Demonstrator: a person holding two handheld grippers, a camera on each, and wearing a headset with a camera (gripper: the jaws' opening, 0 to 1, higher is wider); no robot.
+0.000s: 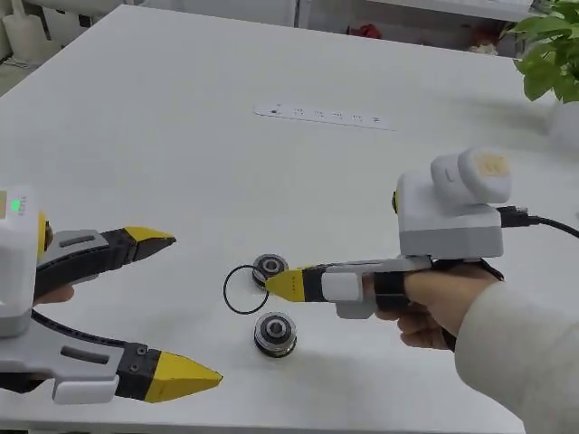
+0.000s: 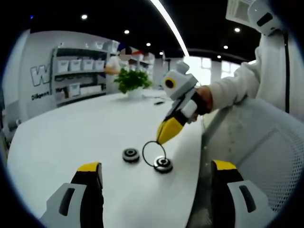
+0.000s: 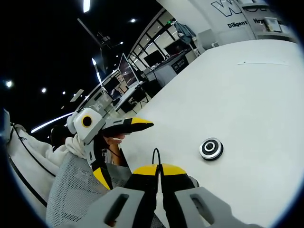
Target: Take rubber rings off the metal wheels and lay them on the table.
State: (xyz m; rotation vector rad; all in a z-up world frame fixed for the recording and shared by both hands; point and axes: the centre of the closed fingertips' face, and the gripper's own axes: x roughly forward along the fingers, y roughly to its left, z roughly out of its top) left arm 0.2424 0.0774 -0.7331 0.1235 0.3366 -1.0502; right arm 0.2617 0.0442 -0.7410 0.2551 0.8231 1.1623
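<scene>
Head view: right gripper (image 1: 271, 286) pinched shut on freed rubber ring (image 1: 225, 289), loop just beside far metal wheel (image 1: 270, 267), not yet released onto table (image 1: 181, 136). Jaws apart on left gripper (image 1: 192, 307), well clear of that wheel. Near it, second wheel (image 1: 275, 333), seemingly still ringed: job roughly half done.

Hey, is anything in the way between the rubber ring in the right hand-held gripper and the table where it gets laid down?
Nothing visible. The thin black rubber ring is pinched in the shut right hand-held gripper, with bare white table under it and the two round metal wheels just beside it.
</scene>
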